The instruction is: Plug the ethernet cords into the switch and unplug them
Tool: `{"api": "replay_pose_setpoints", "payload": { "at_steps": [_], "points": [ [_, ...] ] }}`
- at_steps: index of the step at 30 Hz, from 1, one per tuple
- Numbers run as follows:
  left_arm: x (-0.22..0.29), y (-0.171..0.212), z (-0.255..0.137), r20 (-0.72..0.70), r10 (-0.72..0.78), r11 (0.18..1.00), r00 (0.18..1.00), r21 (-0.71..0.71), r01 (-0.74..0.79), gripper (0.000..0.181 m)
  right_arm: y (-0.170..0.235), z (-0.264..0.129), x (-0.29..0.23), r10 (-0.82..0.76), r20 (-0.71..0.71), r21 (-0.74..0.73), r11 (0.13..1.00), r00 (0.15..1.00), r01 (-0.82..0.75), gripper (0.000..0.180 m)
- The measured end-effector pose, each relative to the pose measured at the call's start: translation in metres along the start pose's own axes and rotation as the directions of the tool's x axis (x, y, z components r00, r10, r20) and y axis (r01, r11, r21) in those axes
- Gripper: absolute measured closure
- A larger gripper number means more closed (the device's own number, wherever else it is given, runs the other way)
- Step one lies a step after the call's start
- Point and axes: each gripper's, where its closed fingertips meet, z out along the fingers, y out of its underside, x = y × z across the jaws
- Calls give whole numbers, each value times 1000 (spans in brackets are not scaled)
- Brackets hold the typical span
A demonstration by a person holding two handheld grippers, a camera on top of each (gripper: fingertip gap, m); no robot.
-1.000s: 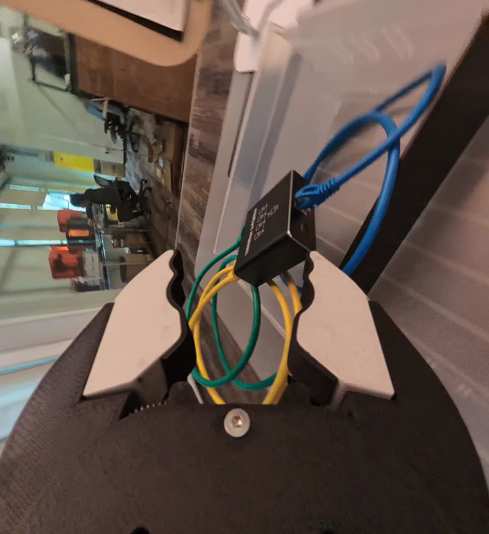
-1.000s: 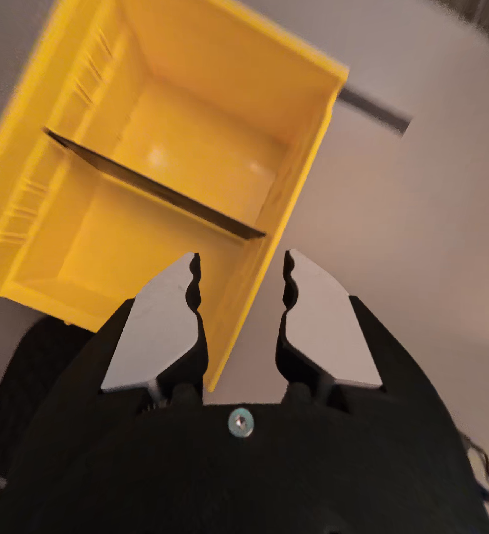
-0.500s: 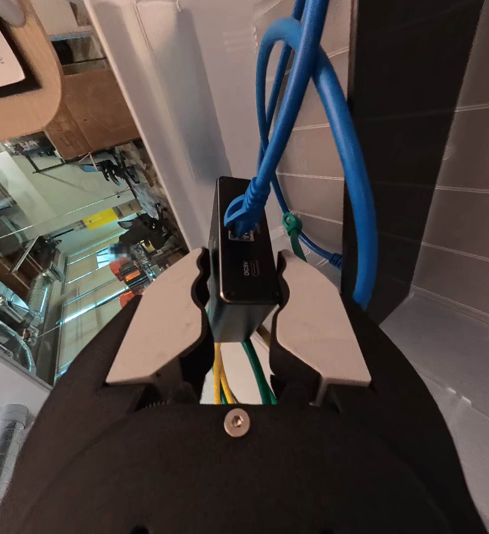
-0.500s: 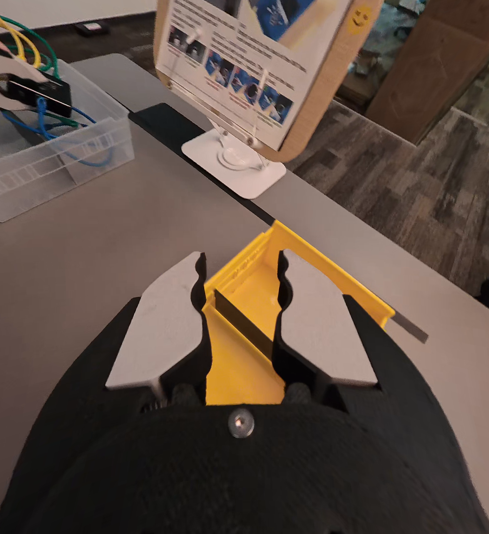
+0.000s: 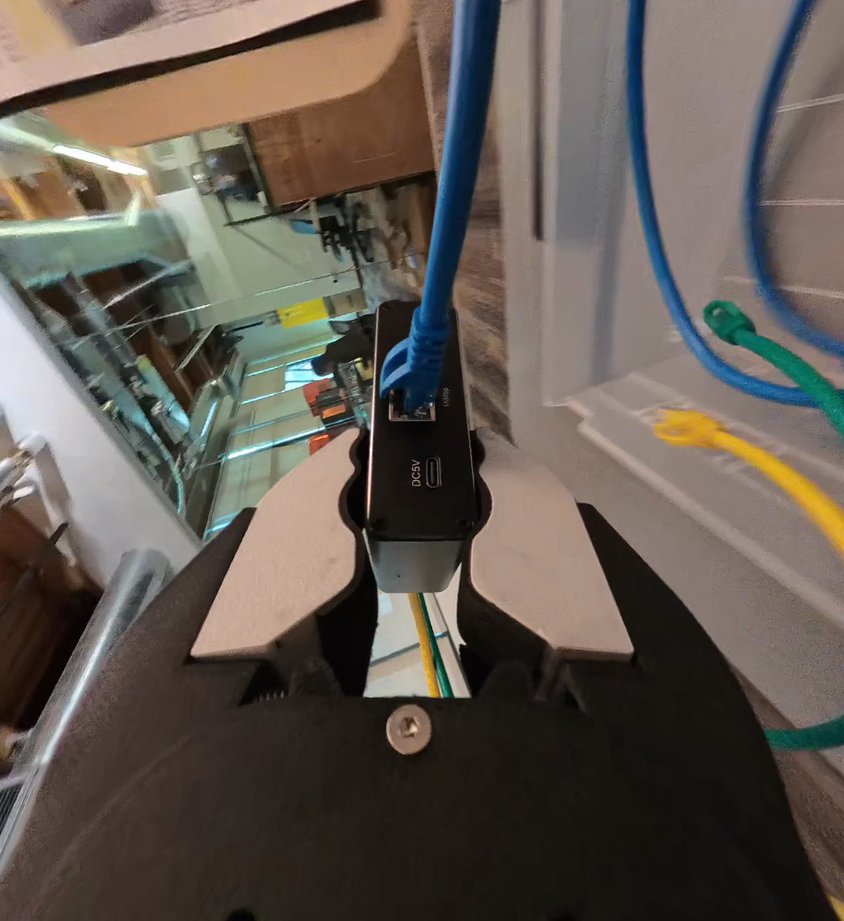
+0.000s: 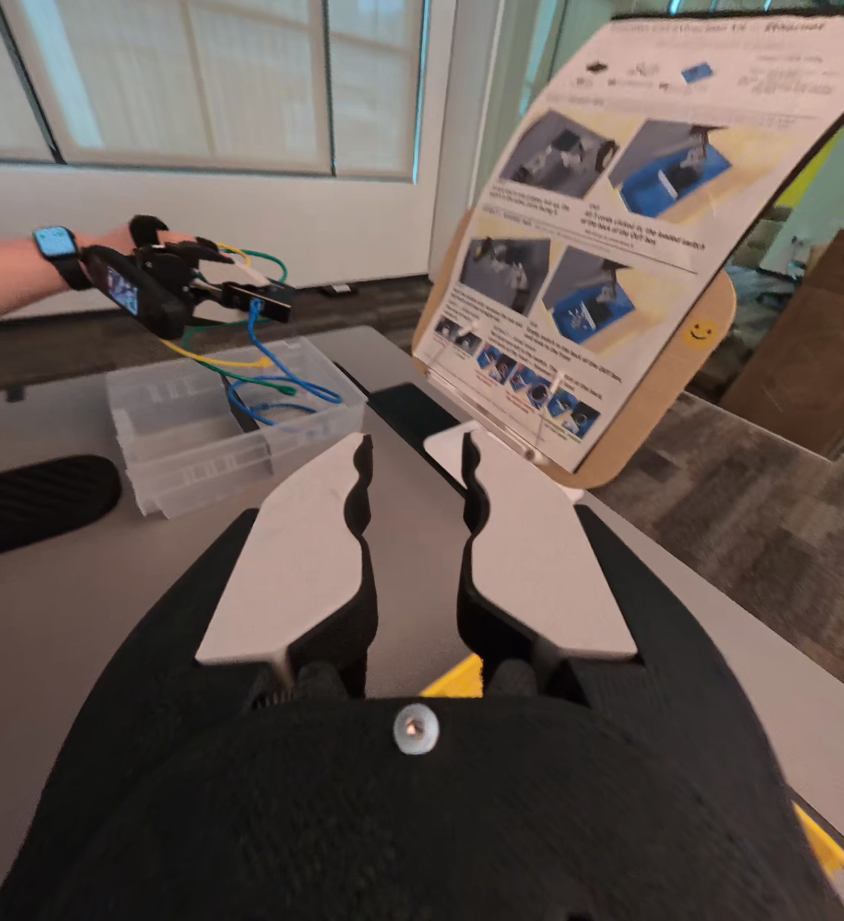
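My left gripper (image 5: 417,451) is shut on a black switch (image 5: 420,458), held up in the air over a clear plastic bin (image 6: 200,438). A blue ethernet cord (image 5: 452,199) is plugged into the switch's upper port and hangs toward the bin. A green cord (image 5: 803,369) and a yellow cord (image 5: 759,473) run from the switch's hidden side, their free plugs dangling. In the right wrist view the left gripper (image 6: 160,284), the switch (image 6: 260,299) and the cords show at far left. My right gripper (image 6: 417,448) is open and empty above the table.
A grey table (image 6: 61,623) holds the clear bin, a tilted instruction board on a white stand (image 6: 609,249), and a yellow bin (image 6: 452,683) just under my right gripper. A black pad (image 6: 26,498) lies at left. A person's wrist with a watch (image 6: 56,244) holds the left gripper. There is about 50 centimetres between the tips of the two grippers.
The left gripper closed on the switch and lifted it above the clear bin, cords trailing. The right gripper swung up from over the yellow bin to face the board and clear bin.
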Motion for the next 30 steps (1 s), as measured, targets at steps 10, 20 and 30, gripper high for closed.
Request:
{"api": "replay_pose_setpoints", "payload": {
  "at_steps": [10,20,30],
  "points": [
    [-137,-42,-83,329,-39,998,943,54,22,144,1,29,-10,0,16,77,997,1000,-1,151],
    [-294,-70,-140,467,-236,969,852,175,172,144,-15,8,-10,-146,-124,129,978,982,162,151],
    [-186,-192,-102,341,-443,871,829,384,307,144,-31,-16,-32,182,132,247,946,974,-210,144]
  ]
}}
